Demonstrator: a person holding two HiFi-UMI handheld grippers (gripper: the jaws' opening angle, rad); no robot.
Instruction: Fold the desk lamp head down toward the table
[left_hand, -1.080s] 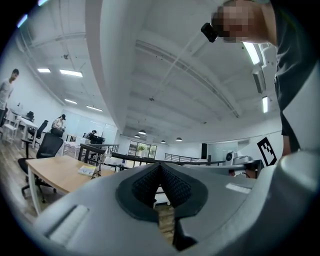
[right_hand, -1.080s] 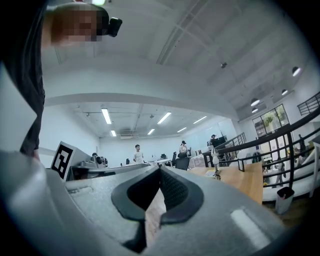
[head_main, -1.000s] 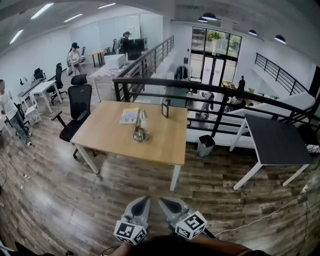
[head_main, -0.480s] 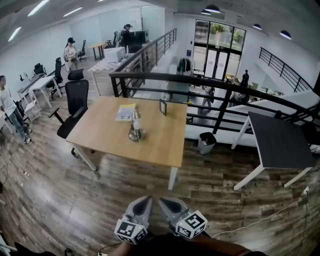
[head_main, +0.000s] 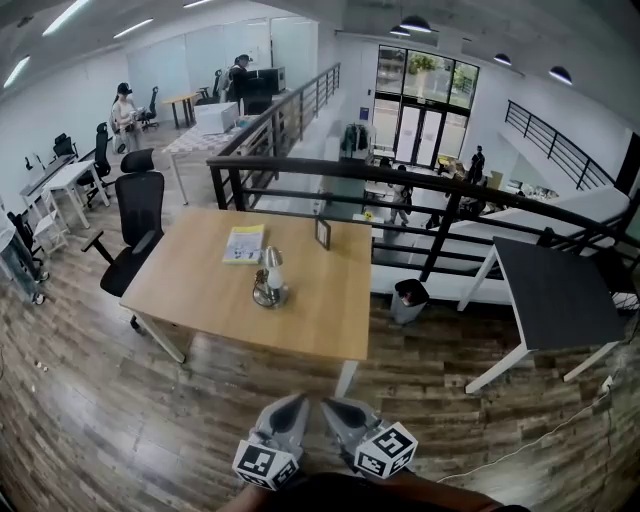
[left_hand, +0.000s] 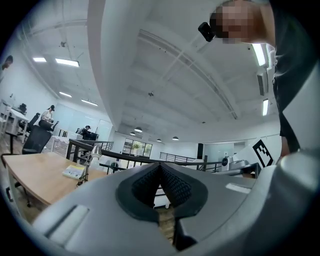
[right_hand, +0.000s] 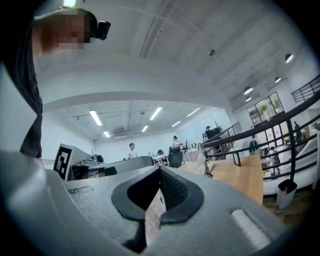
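Note:
The desk lamp (head_main: 268, 278) stands upright on the far wooden table (head_main: 200, 290), its pale head (head_main: 272, 257) above a round base. The left gripper view shows the lamp (left_hand: 90, 159) small at the left, and in the right gripper view the lamp (right_hand: 204, 162) sits on the table at the right. Both grippers are held close together at the bottom of the head view, well short of the table. My left gripper (head_main: 293, 402) is shut with nothing in it. My right gripper (head_main: 328, 406) is also shut and empty.
A yellow booklet (head_main: 243, 243) and a small picture frame (head_main: 323, 233) lie behind the lamp. A black office chair (head_main: 135, 200) stands at the table's left, with a black railing (head_main: 420, 180) behind. A bin (head_main: 405, 295), a dark table (head_main: 555, 290) and a floor cable (head_main: 520, 440) are at right.
The table and lamp have drifted nearer and slightly left in the head view as I walk toward them. Both grippers stay shut at the bottom of the view.

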